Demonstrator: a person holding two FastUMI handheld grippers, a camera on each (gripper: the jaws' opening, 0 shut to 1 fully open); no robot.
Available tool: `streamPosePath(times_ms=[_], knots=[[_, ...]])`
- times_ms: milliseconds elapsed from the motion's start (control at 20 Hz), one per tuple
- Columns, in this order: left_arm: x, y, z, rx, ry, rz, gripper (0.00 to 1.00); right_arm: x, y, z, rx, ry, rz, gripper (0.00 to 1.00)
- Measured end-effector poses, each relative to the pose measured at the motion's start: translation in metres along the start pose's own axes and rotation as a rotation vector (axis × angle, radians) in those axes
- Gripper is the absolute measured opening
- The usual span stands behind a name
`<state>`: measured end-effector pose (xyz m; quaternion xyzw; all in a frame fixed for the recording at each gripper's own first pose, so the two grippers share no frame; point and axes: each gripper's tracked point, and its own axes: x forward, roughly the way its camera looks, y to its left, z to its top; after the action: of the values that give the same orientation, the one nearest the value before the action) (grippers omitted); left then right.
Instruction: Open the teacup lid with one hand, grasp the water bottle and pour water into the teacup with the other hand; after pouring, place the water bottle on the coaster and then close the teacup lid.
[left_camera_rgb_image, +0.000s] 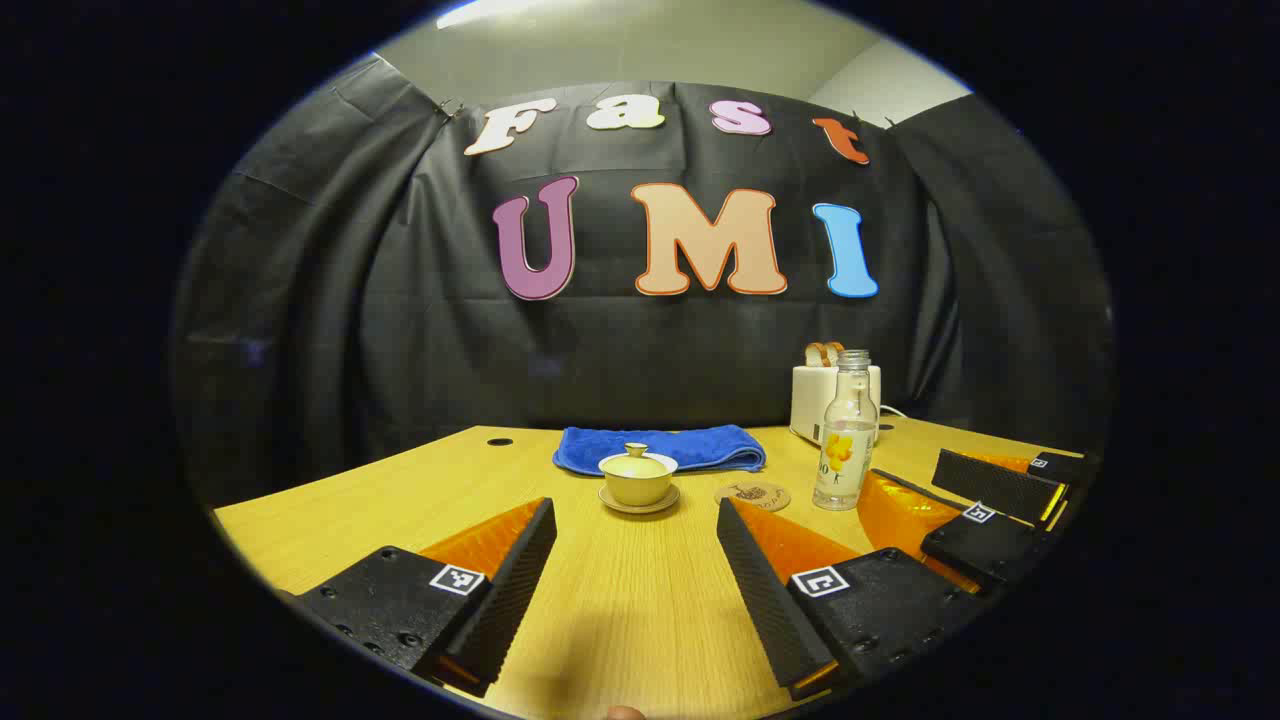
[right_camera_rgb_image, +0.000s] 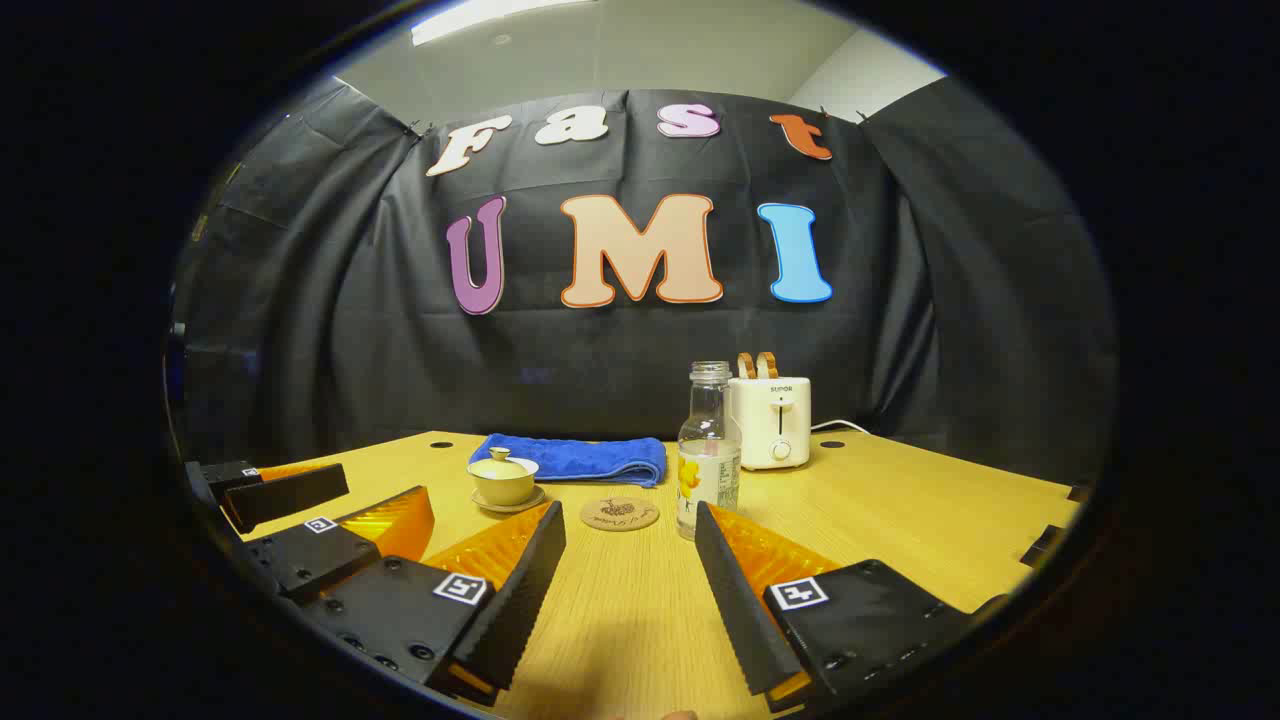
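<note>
A pale yellow teacup (left_camera_rgb_image: 638, 482) with its lid (left_camera_rgb_image: 637, 461) on stands on a saucer mid-table, straight ahead of my open left gripper (left_camera_rgb_image: 636, 550). A clear water bottle (left_camera_rgb_image: 846, 432) without a cap stands upright to its right, a round cork coaster (left_camera_rgb_image: 752, 495) between them. In the right gripper view the bottle (right_camera_rgb_image: 708, 452) stands just beyond my open right gripper (right_camera_rgb_image: 628, 558), slightly right of centre, with the coaster (right_camera_rgb_image: 619, 514) and teacup (right_camera_rgb_image: 503, 480) to the left. Each view shows the other gripper at its edge, open: right gripper (left_camera_rgb_image: 985, 505), left gripper (right_camera_rgb_image: 300, 510).
A folded blue towel (left_camera_rgb_image: 660, 447) lies behind the teacup. A white toaster (right_camera_rgb_image: 769, 421) with bread slices stands at the back right, its cord trailing right. The wooden table (right_camera_rgb_image: 900, 520) ends at the black cloth wall.
</note>
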<state>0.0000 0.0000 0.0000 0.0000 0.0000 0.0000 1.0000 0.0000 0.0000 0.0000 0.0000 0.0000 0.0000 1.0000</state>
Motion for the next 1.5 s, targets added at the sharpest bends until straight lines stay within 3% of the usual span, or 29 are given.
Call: streamPosePath(times_ms=[1500], knots=[[0.0002, 0.0013, -0.0016, 0.002, -0.001, 0.013, 0.95, 0.0012, -0.0040, -0.0010, -0.001, 0.000, -0.022, 0.86]])
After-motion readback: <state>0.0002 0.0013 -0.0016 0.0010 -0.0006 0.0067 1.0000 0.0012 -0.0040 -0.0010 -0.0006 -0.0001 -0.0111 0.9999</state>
